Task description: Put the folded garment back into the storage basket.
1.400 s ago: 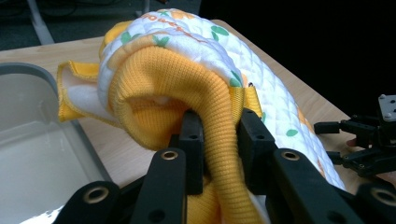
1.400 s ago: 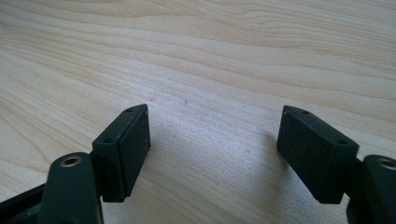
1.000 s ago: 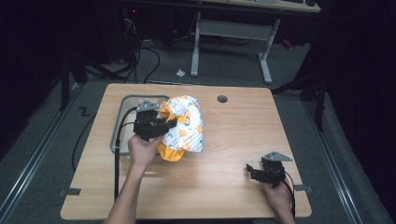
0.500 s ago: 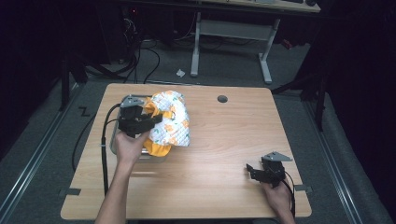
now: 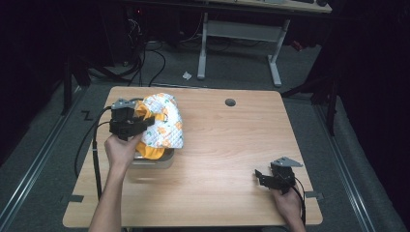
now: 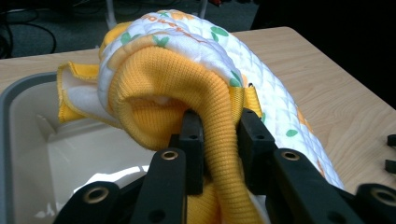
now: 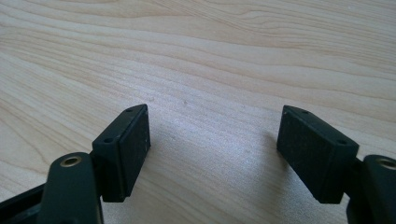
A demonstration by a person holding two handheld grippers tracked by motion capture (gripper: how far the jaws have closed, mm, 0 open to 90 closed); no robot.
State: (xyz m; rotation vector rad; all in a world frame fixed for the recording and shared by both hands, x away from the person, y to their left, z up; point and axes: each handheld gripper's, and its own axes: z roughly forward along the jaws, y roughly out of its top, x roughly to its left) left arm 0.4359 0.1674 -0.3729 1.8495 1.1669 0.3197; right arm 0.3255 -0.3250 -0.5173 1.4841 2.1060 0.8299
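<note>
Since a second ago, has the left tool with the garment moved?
Yes. The left tool has carried the garment leftward, away from the table's round hole, over the grey bin.

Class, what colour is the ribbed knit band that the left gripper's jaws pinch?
Orange-yellow. The knit band shows best in the left gripper view.

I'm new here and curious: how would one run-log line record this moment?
left gripper: shut on garment | garment: over grey bin | right gripper: open, on table
</note>
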